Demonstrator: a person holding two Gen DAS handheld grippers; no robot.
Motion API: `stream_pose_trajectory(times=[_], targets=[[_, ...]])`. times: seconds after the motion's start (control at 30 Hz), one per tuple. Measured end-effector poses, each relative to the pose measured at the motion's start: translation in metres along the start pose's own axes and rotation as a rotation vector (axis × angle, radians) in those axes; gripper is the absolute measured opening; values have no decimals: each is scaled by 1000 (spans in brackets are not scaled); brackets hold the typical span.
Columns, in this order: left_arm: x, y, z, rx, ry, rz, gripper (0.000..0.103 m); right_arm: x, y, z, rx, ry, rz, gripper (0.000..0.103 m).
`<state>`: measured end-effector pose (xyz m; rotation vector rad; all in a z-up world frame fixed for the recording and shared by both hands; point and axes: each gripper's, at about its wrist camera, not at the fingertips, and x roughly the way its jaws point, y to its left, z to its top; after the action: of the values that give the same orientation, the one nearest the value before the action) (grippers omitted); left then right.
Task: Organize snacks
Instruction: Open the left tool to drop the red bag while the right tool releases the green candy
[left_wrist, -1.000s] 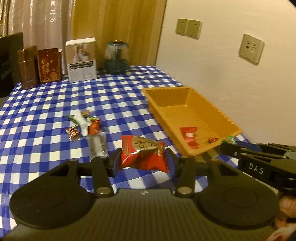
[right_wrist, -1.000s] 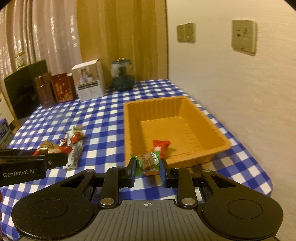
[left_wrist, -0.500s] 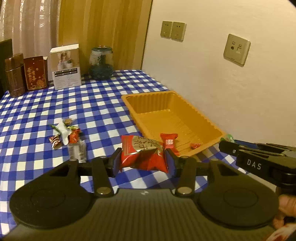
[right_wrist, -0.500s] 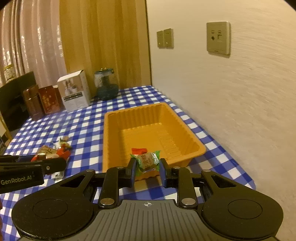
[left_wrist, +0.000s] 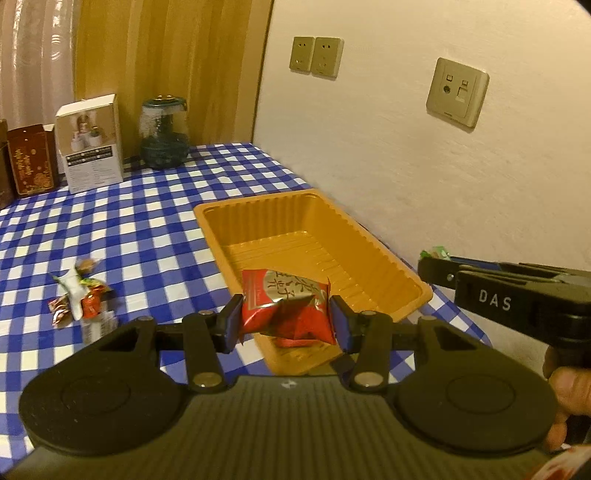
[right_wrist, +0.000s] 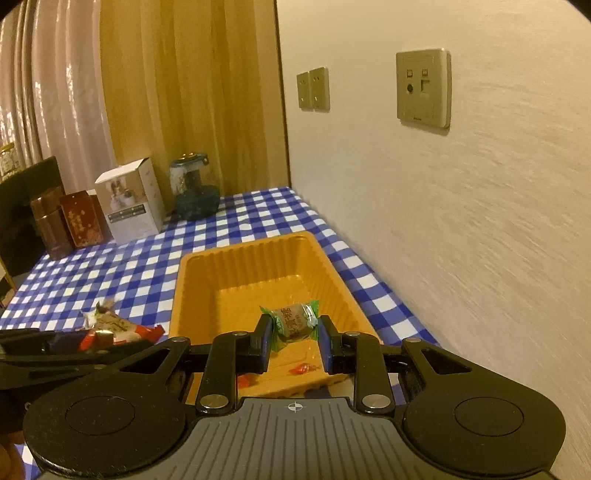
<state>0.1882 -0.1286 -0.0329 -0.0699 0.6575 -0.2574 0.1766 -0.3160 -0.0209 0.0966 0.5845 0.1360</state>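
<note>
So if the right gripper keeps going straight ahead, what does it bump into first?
Probably the tray: the right gripper, shut on a green candy, points into it, likely meeting its far wall. Depth is unclear.

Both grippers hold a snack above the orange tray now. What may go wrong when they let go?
1. The red packet in the left gripper hangs over the near rim of the orange tray; released here, it may land on the rim or the tablecloth.
2. The green candy in the right gripper looks held by its wrapper and may slip early.
3. The two grippers are close together and may bump.
</note>
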Motion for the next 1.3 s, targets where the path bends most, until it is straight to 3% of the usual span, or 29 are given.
stream_pose_trajectory(times=[0.57, 0.63, 0.67, 0.73, 1.3], targets=[[48, -13, 8, 24, 42, -18, 47, 38, -18, 9, 16, 29, 1, 27], [54, -13, 8, 25, 37, -25, 50, 40, -19, 9, 17, 31, -1, 27], [57, -12, 8, 26, 34, -31, 60, 41, -19, 9, 18, 32, -3, 27], [61, -9, 7, 23, 41, -38, 66, 42, -20, 9, 21, 34, -5, 27], [26, 17, -12, -29, 18, 61, 66, 45, -17, 8, 48, 45, 39, 27]])
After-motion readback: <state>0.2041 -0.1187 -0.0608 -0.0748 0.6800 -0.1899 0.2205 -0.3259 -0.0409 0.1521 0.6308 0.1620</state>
